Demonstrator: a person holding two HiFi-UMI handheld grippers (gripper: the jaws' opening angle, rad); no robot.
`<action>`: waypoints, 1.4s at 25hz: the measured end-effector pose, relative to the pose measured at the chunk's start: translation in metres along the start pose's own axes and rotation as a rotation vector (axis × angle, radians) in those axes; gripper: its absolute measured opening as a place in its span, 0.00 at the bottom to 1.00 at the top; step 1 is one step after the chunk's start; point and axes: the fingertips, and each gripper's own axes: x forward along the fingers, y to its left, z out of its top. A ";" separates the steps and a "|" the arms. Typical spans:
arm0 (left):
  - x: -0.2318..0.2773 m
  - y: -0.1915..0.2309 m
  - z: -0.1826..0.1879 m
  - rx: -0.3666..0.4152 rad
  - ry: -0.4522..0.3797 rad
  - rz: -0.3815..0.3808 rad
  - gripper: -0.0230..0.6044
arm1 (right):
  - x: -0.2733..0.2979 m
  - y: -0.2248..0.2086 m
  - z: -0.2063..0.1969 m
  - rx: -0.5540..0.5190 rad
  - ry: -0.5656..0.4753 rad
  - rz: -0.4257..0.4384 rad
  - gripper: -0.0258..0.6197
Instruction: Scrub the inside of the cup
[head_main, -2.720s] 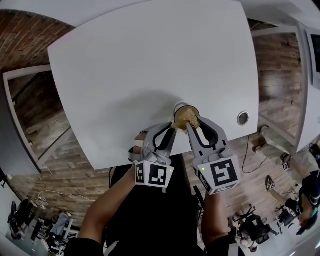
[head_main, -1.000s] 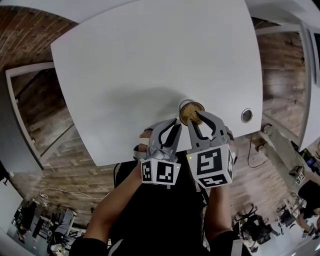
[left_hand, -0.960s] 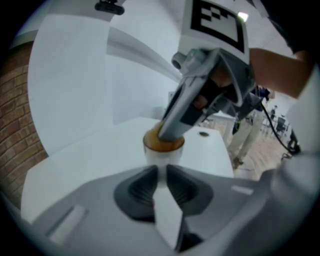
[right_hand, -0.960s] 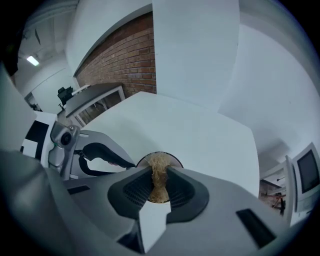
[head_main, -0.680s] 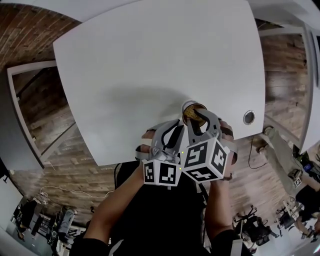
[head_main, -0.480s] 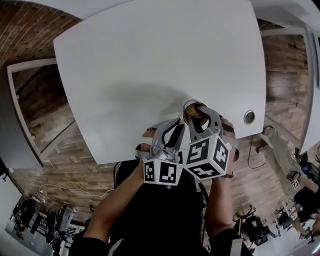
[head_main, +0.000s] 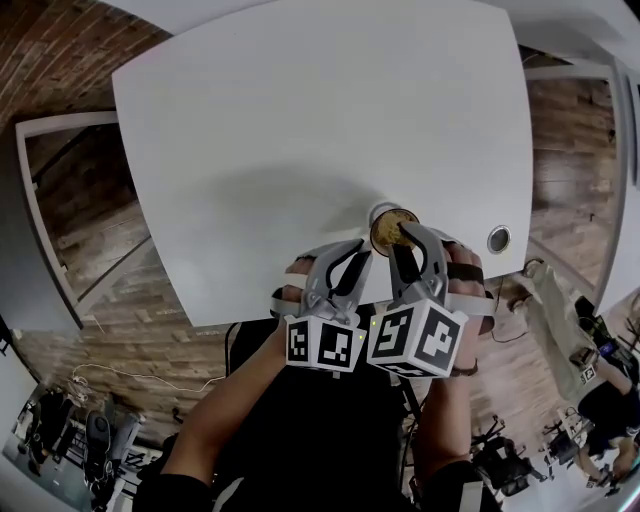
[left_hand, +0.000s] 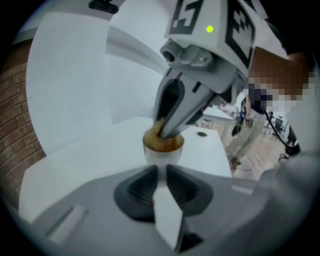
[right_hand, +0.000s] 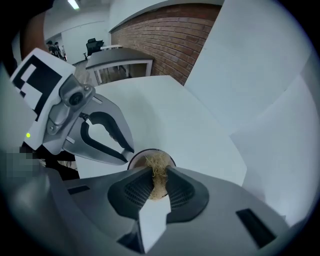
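Observation:
A small white cup (head_main: 379, 213) stands near the front edge of the white table (head_main: 300, 120). A tan fibrous scrubber (head_main: 392, 232) fills its mouth. My right gripper (head_main: 400, 238) points steeply down into the cup, shut on the scrubber (right_hand: 157, 167), whose fibres show between its pads. My left gripper (head_main: 362, 252) reaches the cup from the near left and is shut on its near wall. In the left gripper view the cup (left_hand: 163, 152) sits just past my jaws, with the right gripper (left_hand: 167, 131) dipping into it. The cup's bottom is hidden.
A round cable hole (head_main: 498, 239) sits in the table to the right of the cup. The table's front edge runs just under my hands. A person (left_hand: 247, 130) stands on the wooden floor off the table's right end. A brick wall (right_hand: 165, 30) lies beyond.
My right gripper has rolled about its own line inside the cup, its marker cube turning to face differently. The left gripper and the cup have stayed put.

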 end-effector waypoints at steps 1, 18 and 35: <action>0.000 0.000 0.000 -0.001 -0.001 0.000 0.13 | 0.003 0.001 0.000 -0.010 0.006 -0.001 0.14; 0.001 -0.001 -0.002 -0.008 0.002 0.007 0.13 | 0.008 0.000 0.002 0.227 -0.064 0.074 0.13; 0.000 -0.005 -0.002 -0.077 0.009 0.037 0.13 | 0.006 0.001 0.003 0.771 -0.260 0.065 0.13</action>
